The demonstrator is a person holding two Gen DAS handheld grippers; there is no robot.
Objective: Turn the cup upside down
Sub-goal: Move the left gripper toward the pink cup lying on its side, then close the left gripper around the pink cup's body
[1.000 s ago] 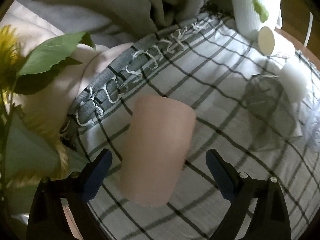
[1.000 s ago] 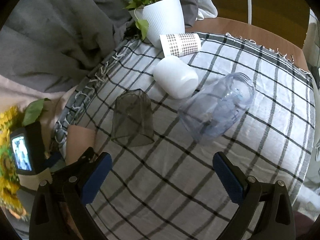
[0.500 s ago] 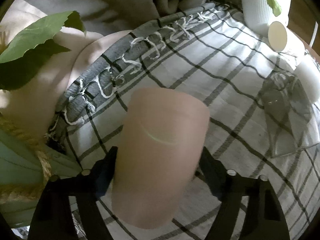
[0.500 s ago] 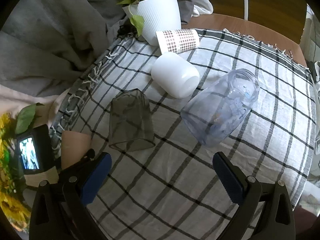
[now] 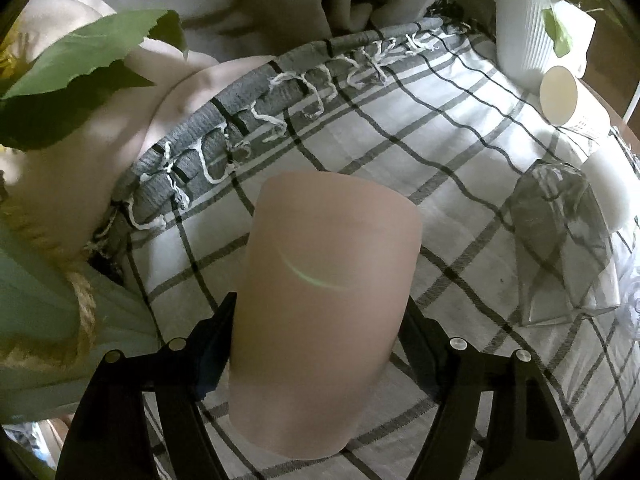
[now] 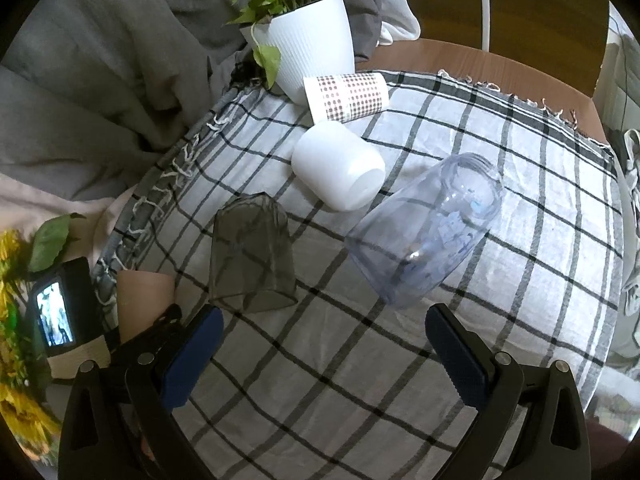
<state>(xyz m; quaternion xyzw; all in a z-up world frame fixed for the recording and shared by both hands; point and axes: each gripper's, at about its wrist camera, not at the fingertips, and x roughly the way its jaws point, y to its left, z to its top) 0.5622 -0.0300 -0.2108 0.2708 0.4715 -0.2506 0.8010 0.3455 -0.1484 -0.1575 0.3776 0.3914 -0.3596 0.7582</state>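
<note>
Two fingers of the left gripper clamped the pink cup at its sides, closed end toward twelve o'clock, over the checked cloth. The right gripper hung unclenched, with the clear jar at one o'clock.

1. Checked cloth: I see it spread beneath and ahead of the right fingers, its fringed grey border running off to their left.
2. Smoky clear tumbler: rim down, just ahead of the right rig's left finger.
3. Clear jar: on its side, ahead of the right finger.
4. White cup: on its side, beyond the tumbler and jar.
5. Dotted paper cup: on its side, touching the white plant pot, farthest ahead.
6. Grey bedding: far left, off the cloth.
7. Large green leaf: upper left of the left fingers.
</note>
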